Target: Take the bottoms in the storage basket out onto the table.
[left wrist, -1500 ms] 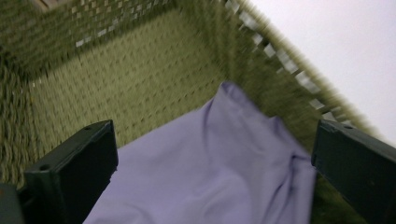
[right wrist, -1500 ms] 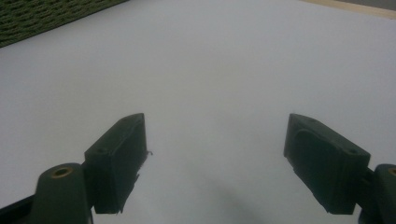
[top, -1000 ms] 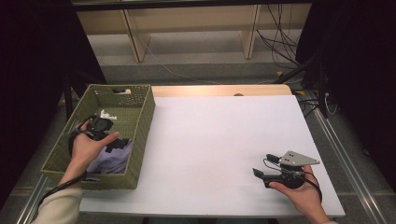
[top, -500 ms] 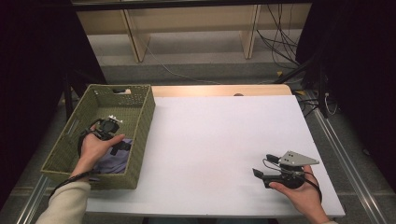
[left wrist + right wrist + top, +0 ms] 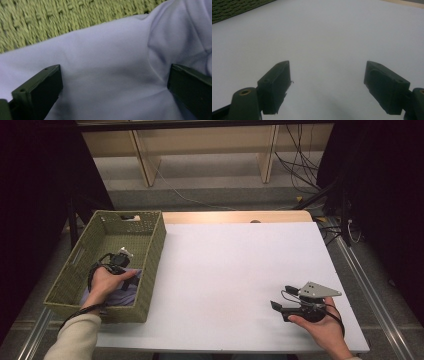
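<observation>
A lavender cloth (image 5: pixel 125 292) lies bunched in the near end of a green woven basket (image 5: pixel 155 245) at the table's left. My left gripper (image 5: pixel 121 270) is lowered into the basket, pointing down at the cloth. In the left gripper view its jaws stand wide apart with the lavender cloth (image 5: pixel 112 62) spread between them, and the left gripper (image 5: pixel 113 86) is open, pressed close to the fabric. My right gripper (image 5: pixel 281 299) rests low over the white table (image 5: pixel 240 265) near the front right, open, with nothing between its jaws; the right gripper (image 5: pixel 327 80) faces bare tabletop.
The basket's woven wall (image 5: pixel 50 20) runs just behind the cloth. A corner of the basket (image 5: pixel 234 7) lies far off in the right gripper view. Wooden shelf legs and cables stand beyond the table's far edge (image 5: pixel 235 217).
My left hand has moved toward me and down inside the basket, bringing the gripper onto the lavender cloth. The right gripper has stayed put.
</observation>
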### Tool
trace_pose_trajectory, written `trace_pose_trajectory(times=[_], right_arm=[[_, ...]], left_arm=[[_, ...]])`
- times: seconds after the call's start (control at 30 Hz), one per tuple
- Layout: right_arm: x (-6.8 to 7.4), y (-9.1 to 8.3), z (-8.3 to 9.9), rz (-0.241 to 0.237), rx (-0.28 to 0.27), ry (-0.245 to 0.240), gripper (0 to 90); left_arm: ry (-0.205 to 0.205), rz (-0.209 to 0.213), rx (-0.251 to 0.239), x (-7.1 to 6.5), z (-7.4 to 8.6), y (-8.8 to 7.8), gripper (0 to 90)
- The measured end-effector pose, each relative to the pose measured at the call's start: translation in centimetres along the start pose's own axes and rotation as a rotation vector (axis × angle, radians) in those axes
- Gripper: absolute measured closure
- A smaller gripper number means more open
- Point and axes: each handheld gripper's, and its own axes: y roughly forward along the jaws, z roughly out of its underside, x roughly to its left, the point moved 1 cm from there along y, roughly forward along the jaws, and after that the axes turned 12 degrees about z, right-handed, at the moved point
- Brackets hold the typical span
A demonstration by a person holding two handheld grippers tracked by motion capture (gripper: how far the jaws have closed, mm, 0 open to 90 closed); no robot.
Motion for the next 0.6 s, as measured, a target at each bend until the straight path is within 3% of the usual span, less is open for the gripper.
trace_pose_trajectory(times=[0.1, 0.37, 0.47, 0.57, 0.6], right_arm=[[0.0, 0.0, 0.0, 0.000, 0.000, -0.004, 22.4], [0.0, -0.1, 0.0, 0.006, 0.003, -0.008, 22.8], [0.0, 0.0, 0.0, 0.009, 0.007, -0.007, 23.1], [0.0, 0.0, 0.0, 0.010, 0.008, -0.007, 23.3], [0.0, -0.1, 0.0, 0.008, 0.006, -0.006, 23.3]], left_arm=[[-0.040, 0.026, 0.007, 0.3, 0.0, 0.1, 0.0], [-0.036, 0.019, 0.026, 0.4, -0.2, 0.0, 1.2], [-0.037, 0.013, 0.015, 0.5, -0.1, -0.4, 17.2], [-0.047, 0.009, -0.007, 0.9, 0.1, -0.8, 22.5], [-0.039, -0.001, -0.008, 1.1, 0.1, -1.0, 35.0]])
